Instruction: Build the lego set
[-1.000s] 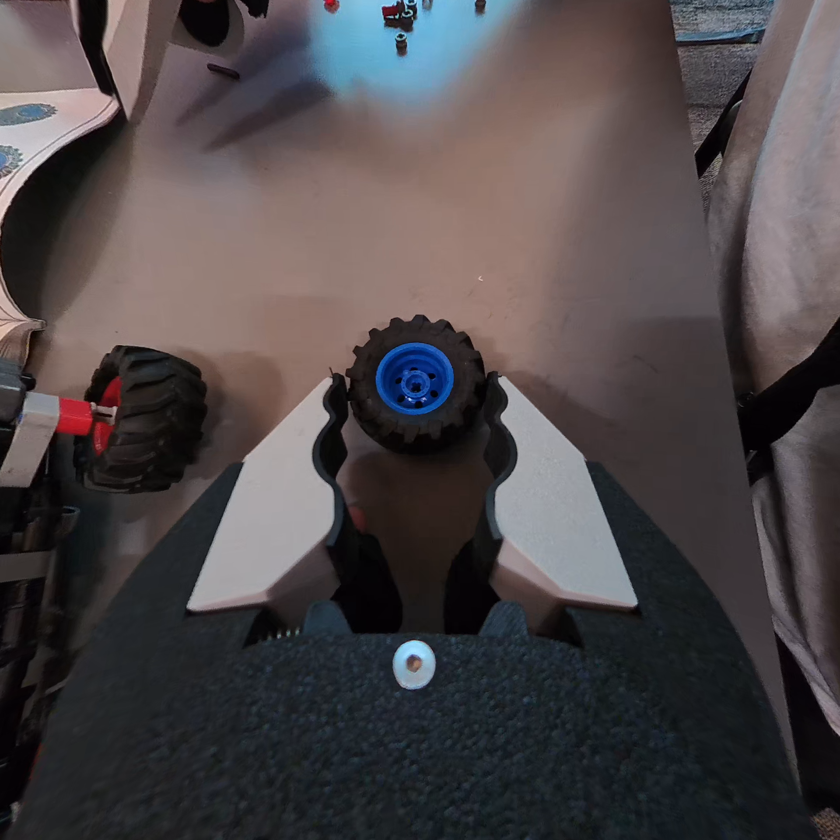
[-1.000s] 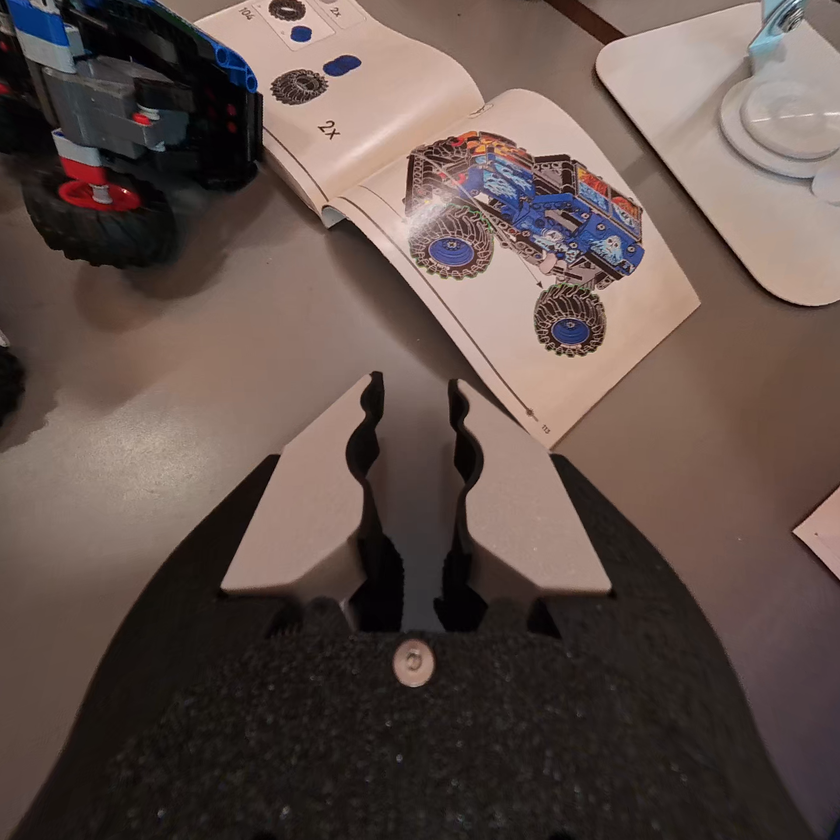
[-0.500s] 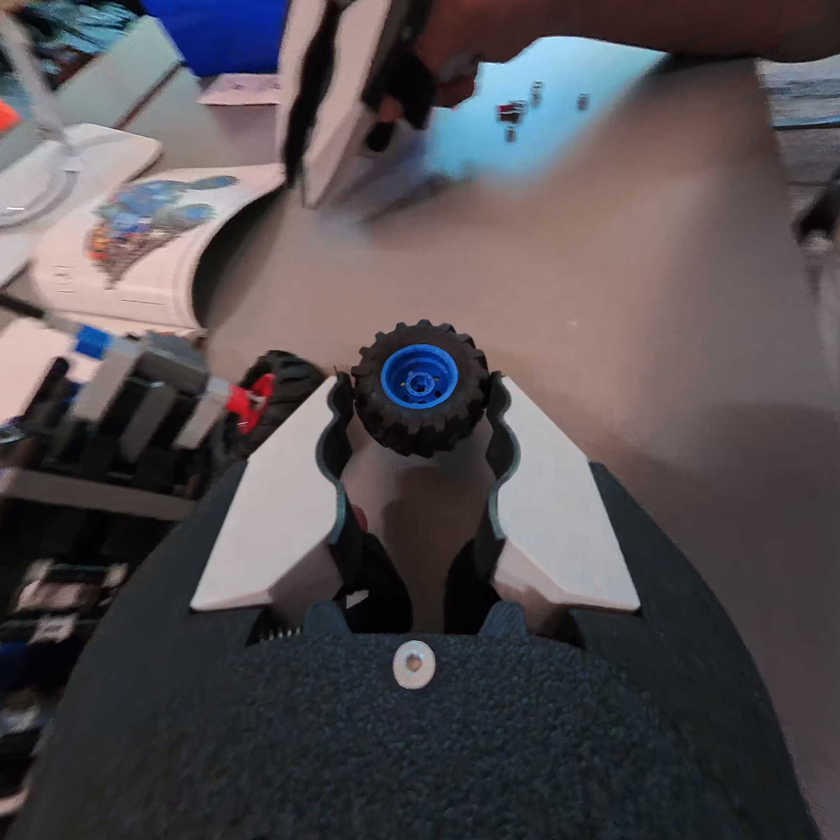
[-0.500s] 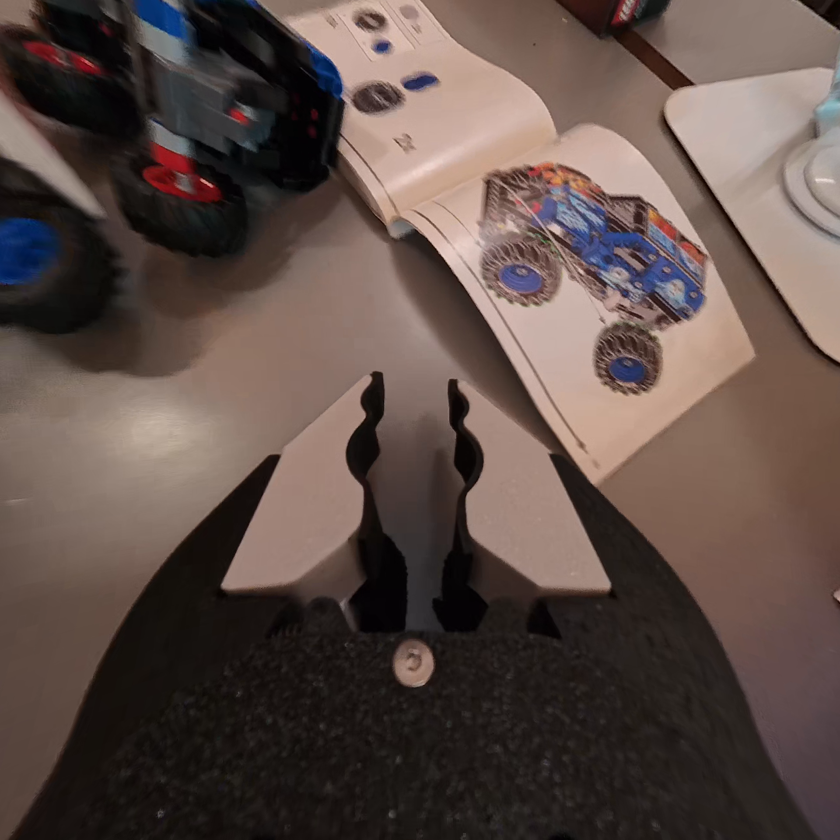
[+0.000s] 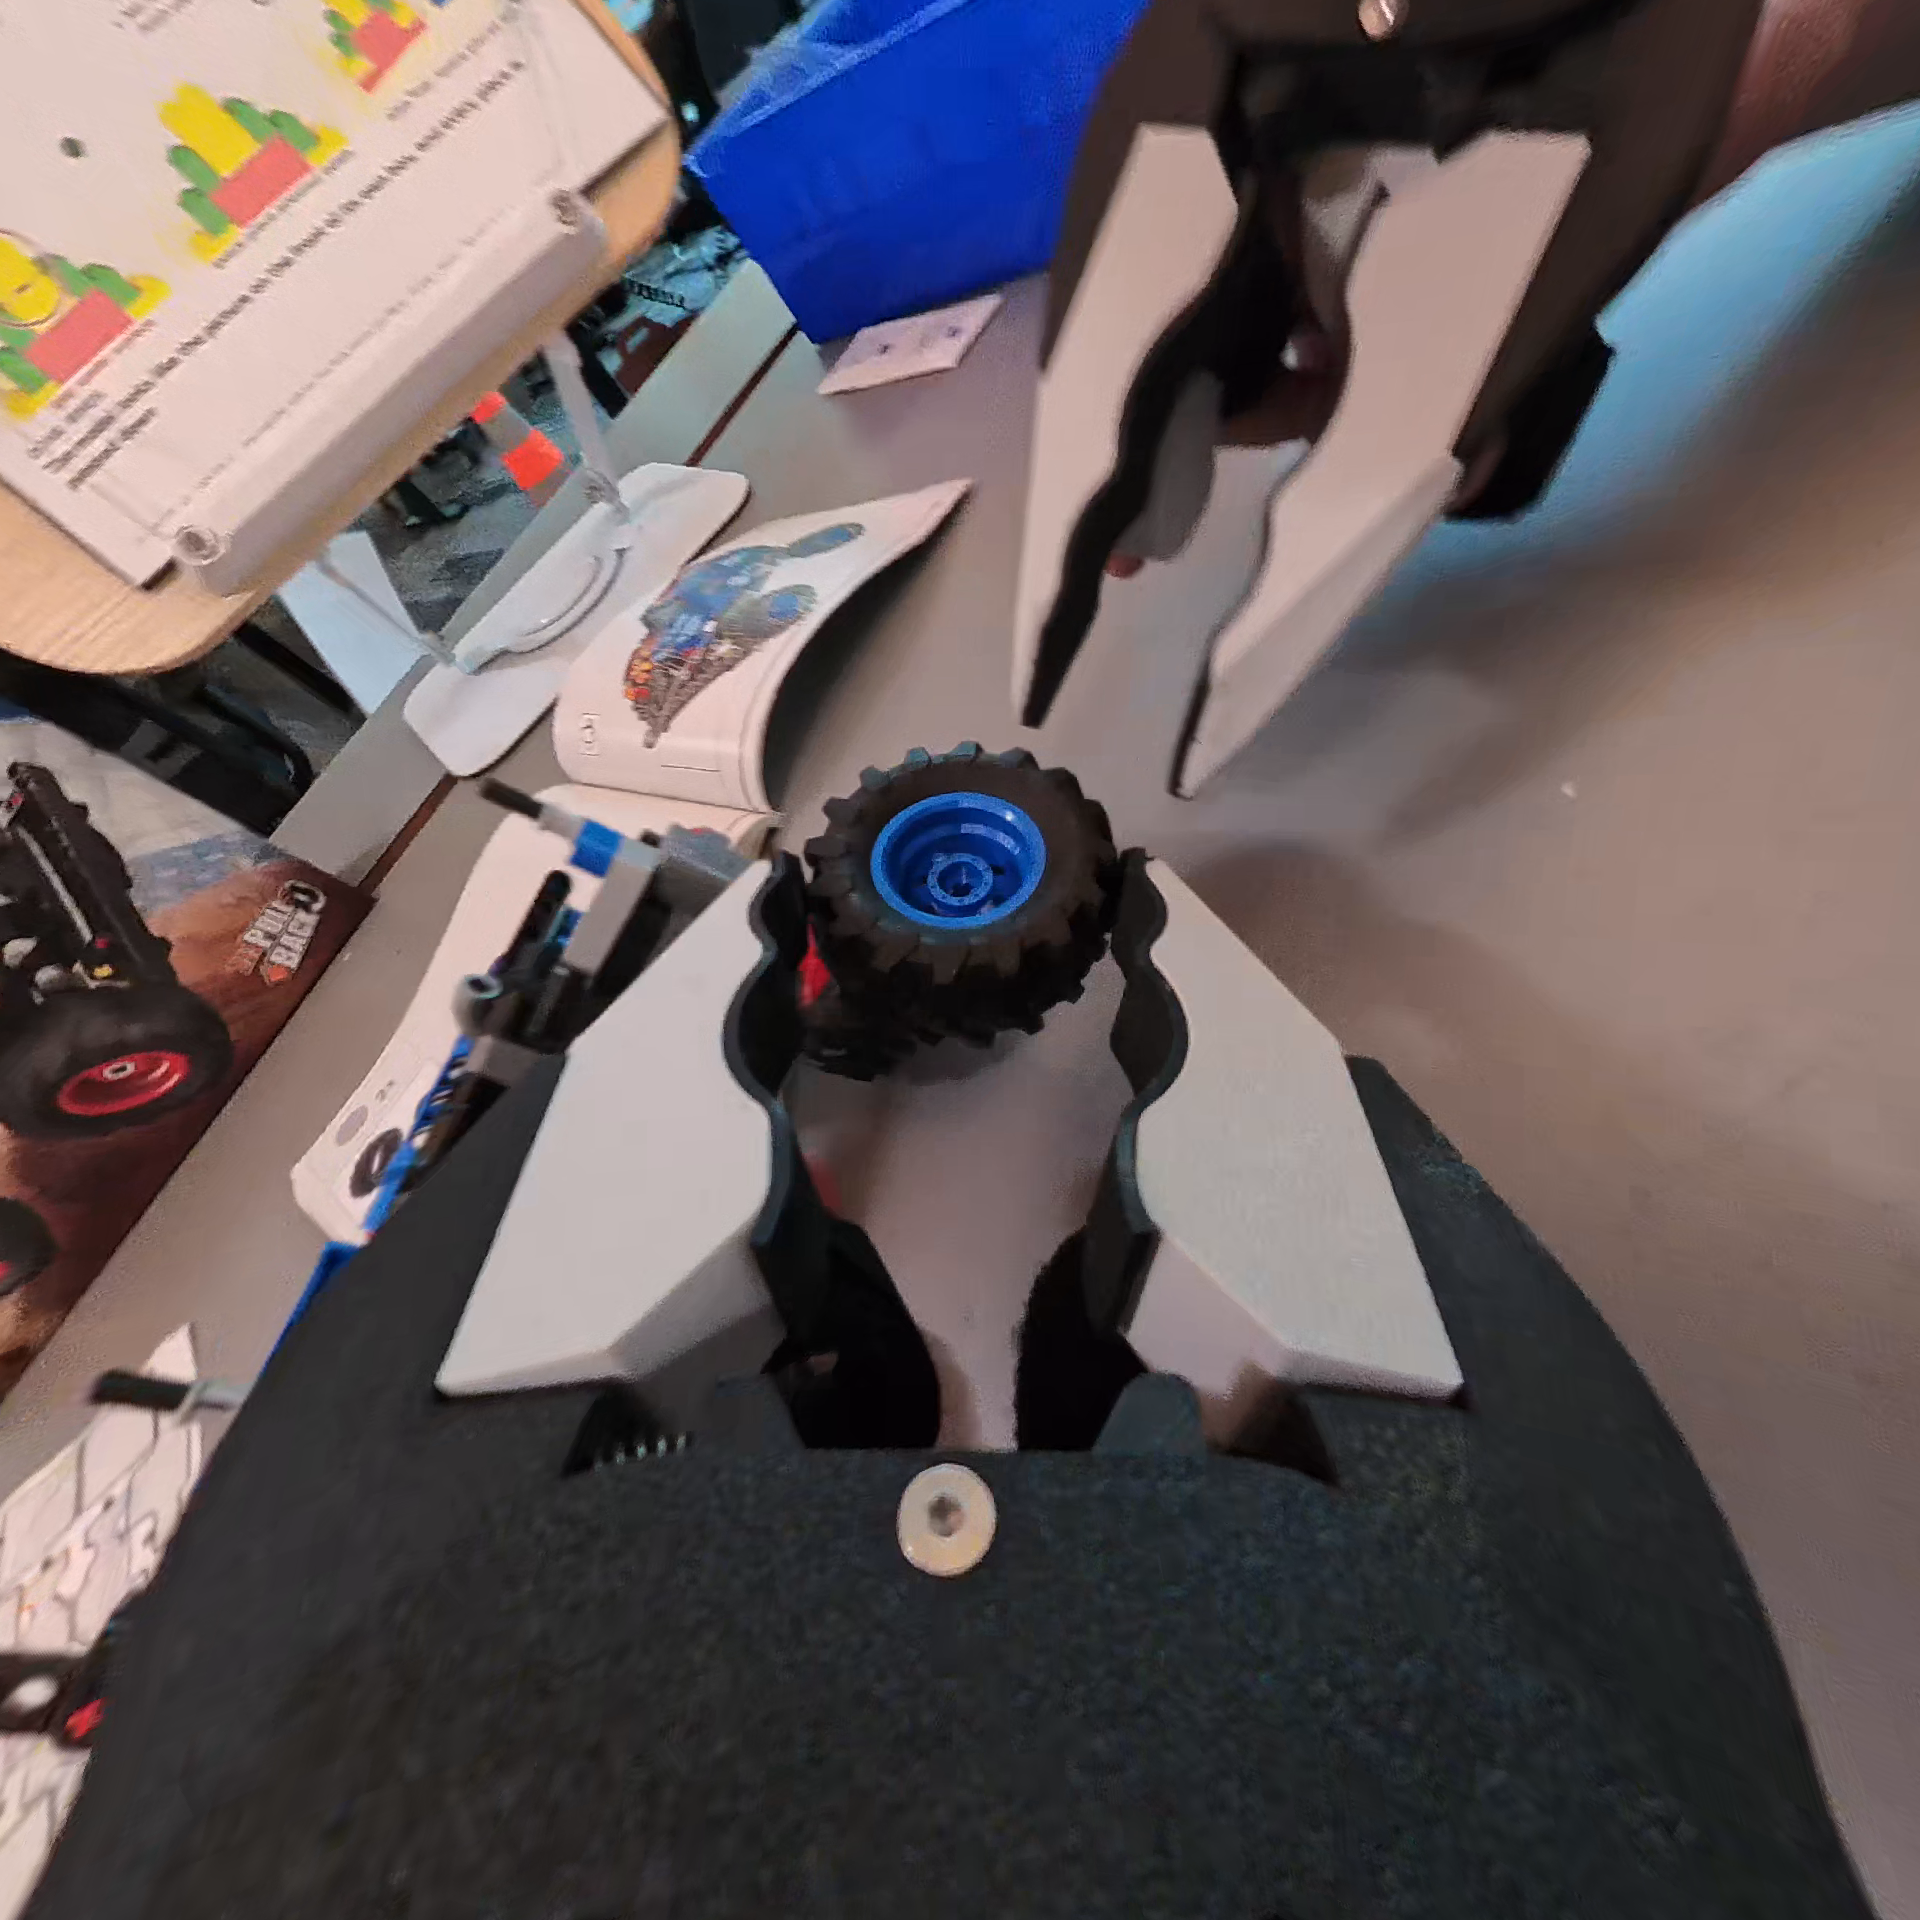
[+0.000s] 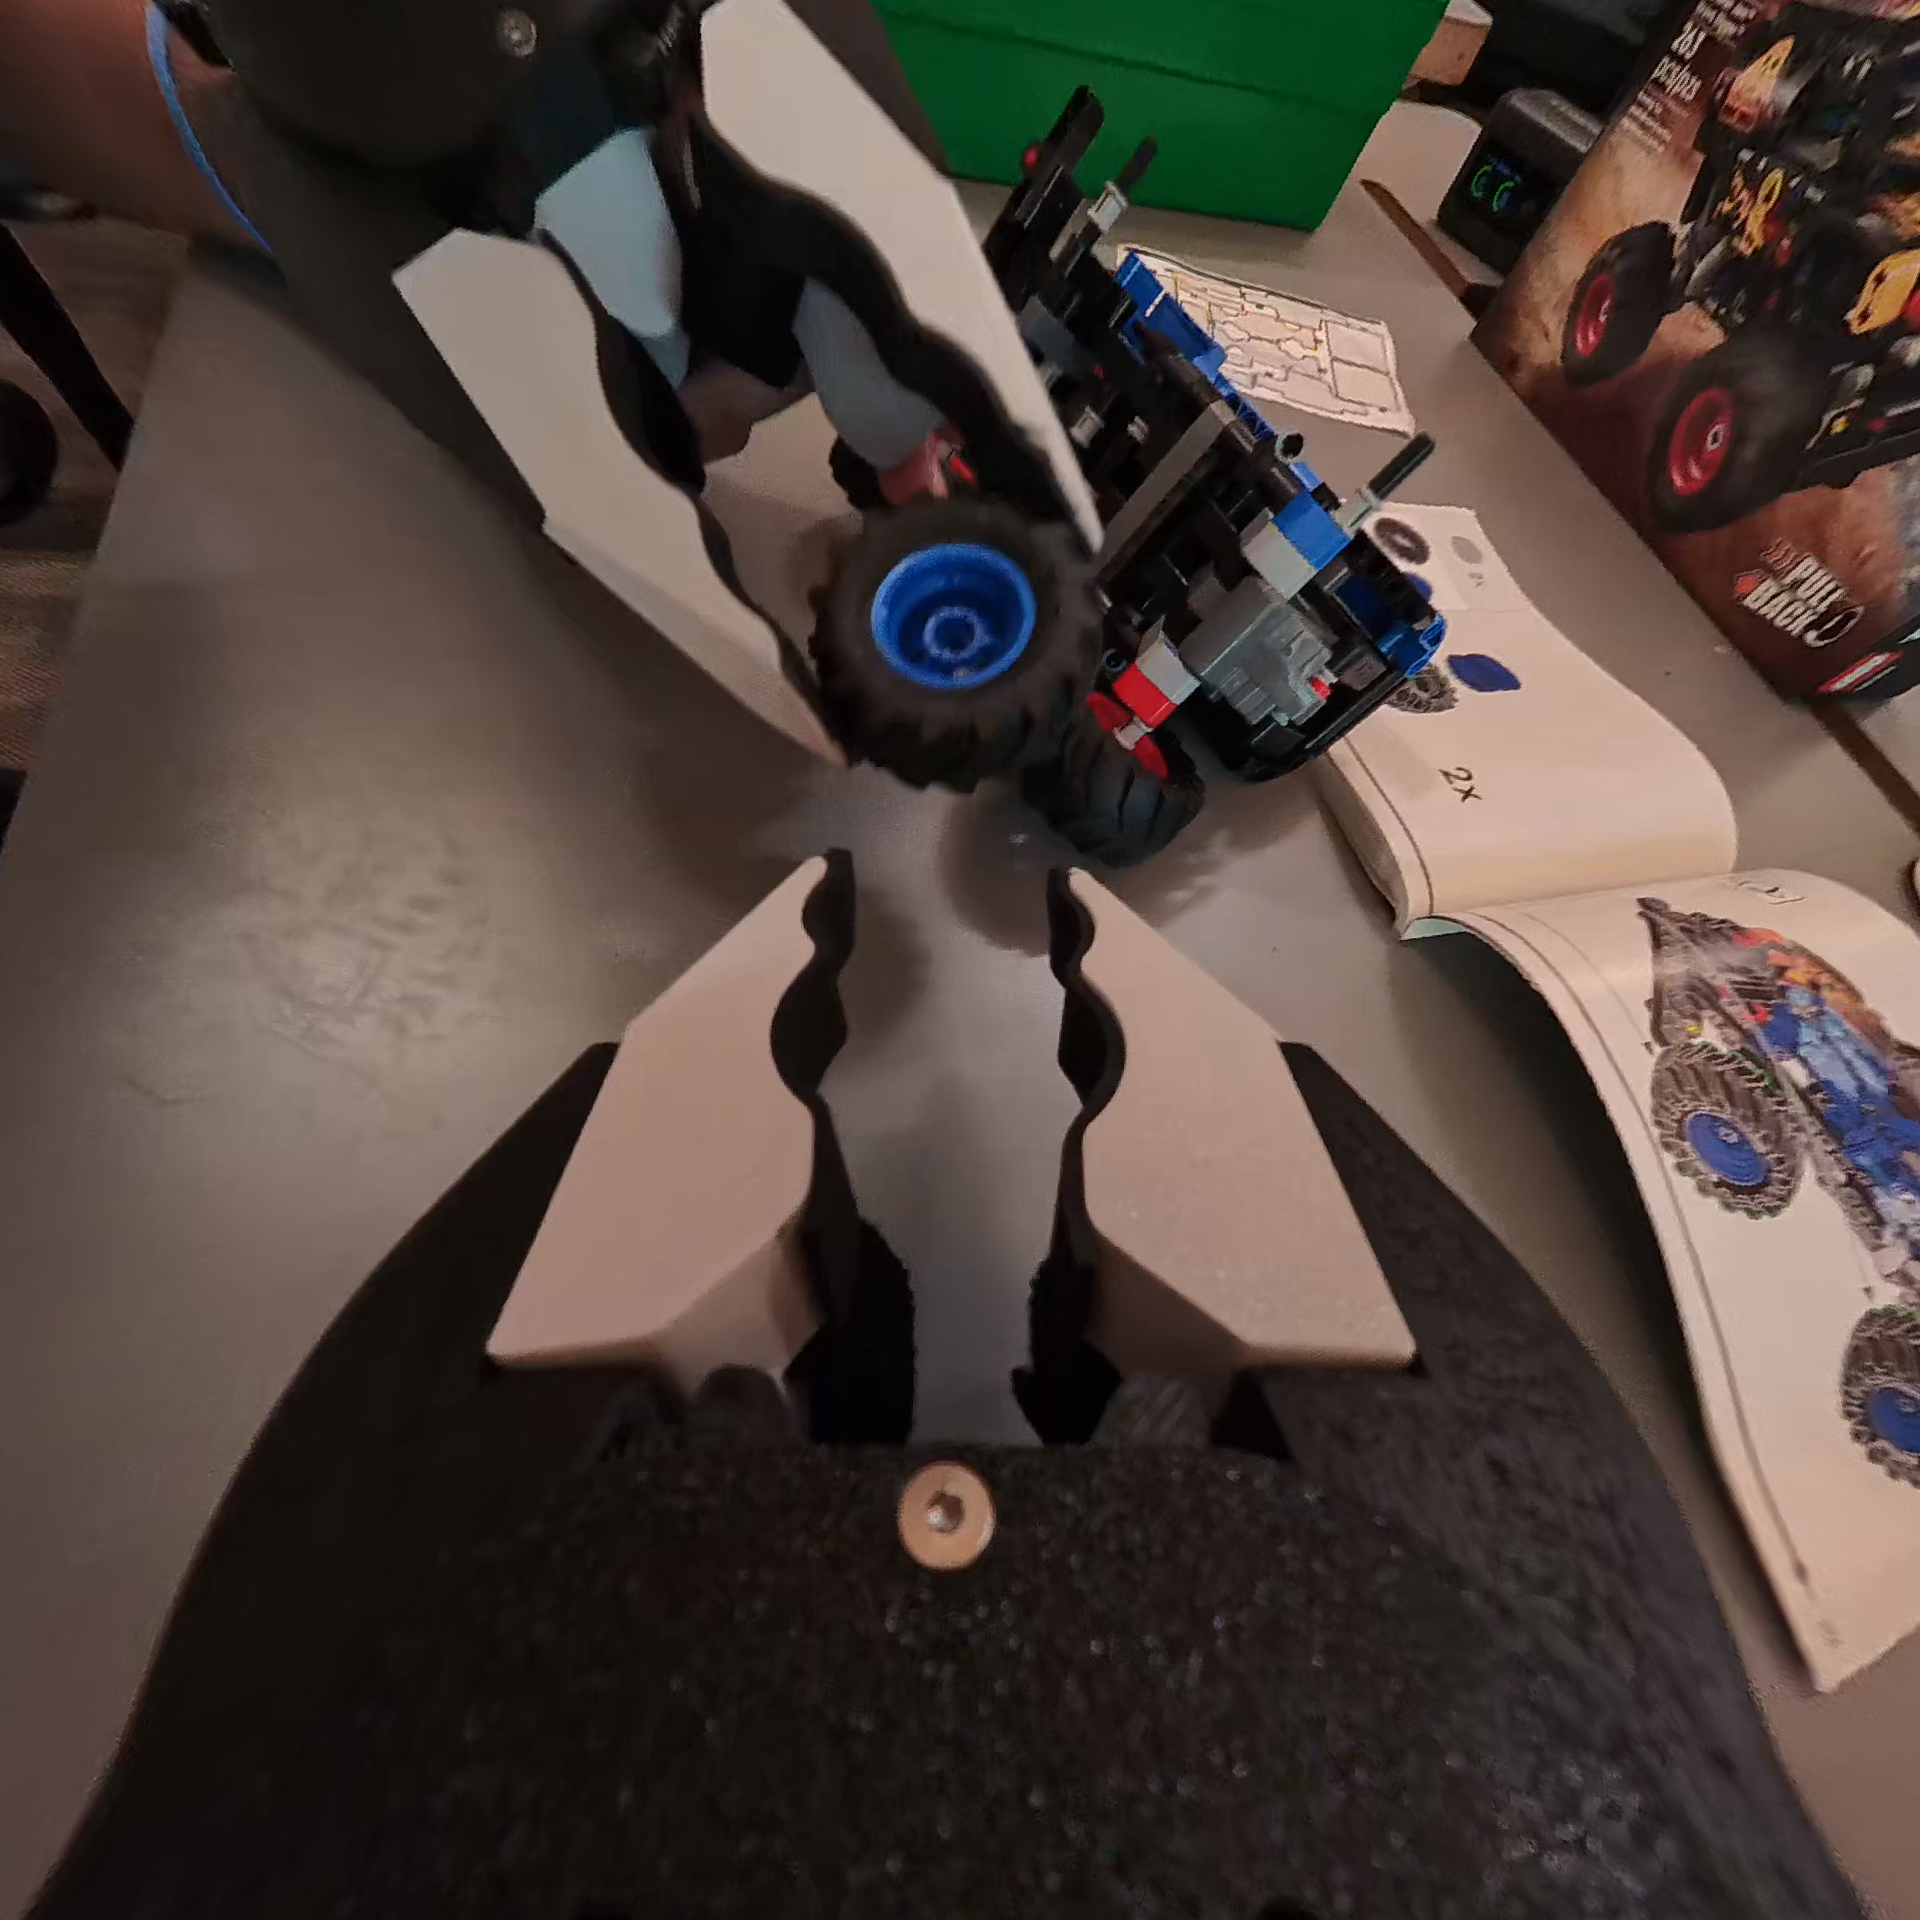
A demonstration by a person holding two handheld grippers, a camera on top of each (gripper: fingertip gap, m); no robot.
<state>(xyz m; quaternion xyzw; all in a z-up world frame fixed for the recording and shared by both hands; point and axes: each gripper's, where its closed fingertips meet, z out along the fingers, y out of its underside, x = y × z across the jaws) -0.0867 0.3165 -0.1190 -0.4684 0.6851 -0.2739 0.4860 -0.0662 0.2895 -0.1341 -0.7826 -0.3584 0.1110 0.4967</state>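
Left gripper [image 5: 961, 883] clamps the blue-hubbed wheel [image 5: 958, 894] at my fingertips, lifted just above the grey table [image 5: 1558, 987]. Right gripper [image 6: 951, 883] holds nothing, its jaws parted narrowly, tips facing the wheel with a small gap between. Open table lies to my right. Only the right wrist view shows the truck chassis [image 6: 1226, 582] just beside the wheel, resting partly on the open instruction booklet [image 6: 1558, 790]; from the left it is mostly hidden behind my finger. I cannot tell whether wheel and axle touch.
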